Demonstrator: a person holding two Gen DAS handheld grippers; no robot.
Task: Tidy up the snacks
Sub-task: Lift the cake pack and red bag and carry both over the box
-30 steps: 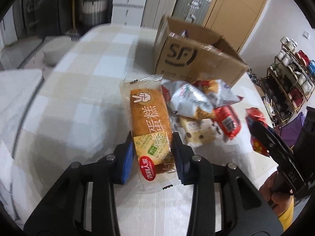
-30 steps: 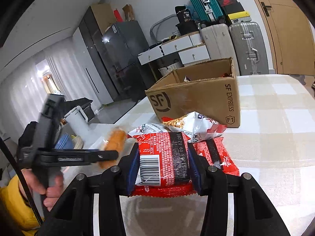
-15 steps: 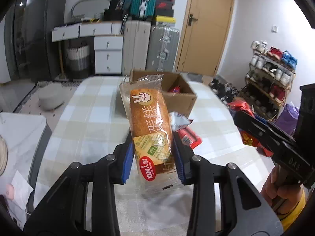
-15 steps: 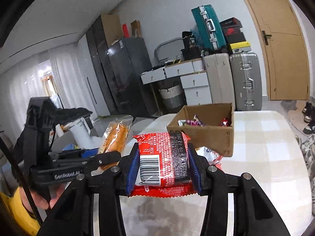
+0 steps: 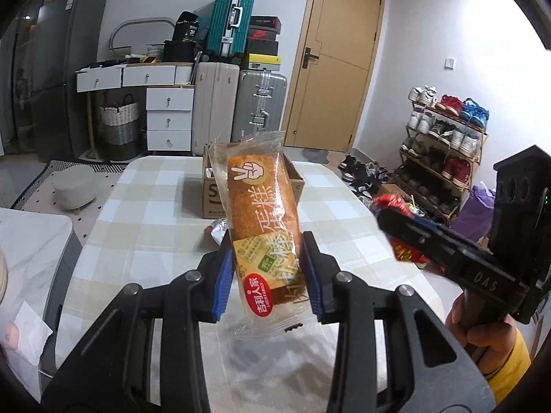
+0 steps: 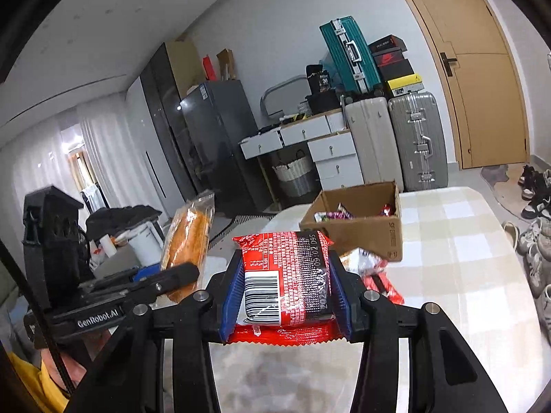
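My left gripper is shut on an orange cake bar in clear wrap, held upright well above the checked table. It also shows in the right wrist view. My right gripper is shut on a red snack packet with a barcode, also held high; the packet shows in the left wrist view. An open cardboard box holding several snacks stands at the table's far end. Loose red and silver packets lie on the table before it.
Suitcases and white drawers stand against the back wall beside a wooden door. A shoe rack is to the right of the table. A grey fridge stands at the left.
Both grippers have risen and pulled back from the snack pile with their packets. The box and loose packets now look smaller and farther away.
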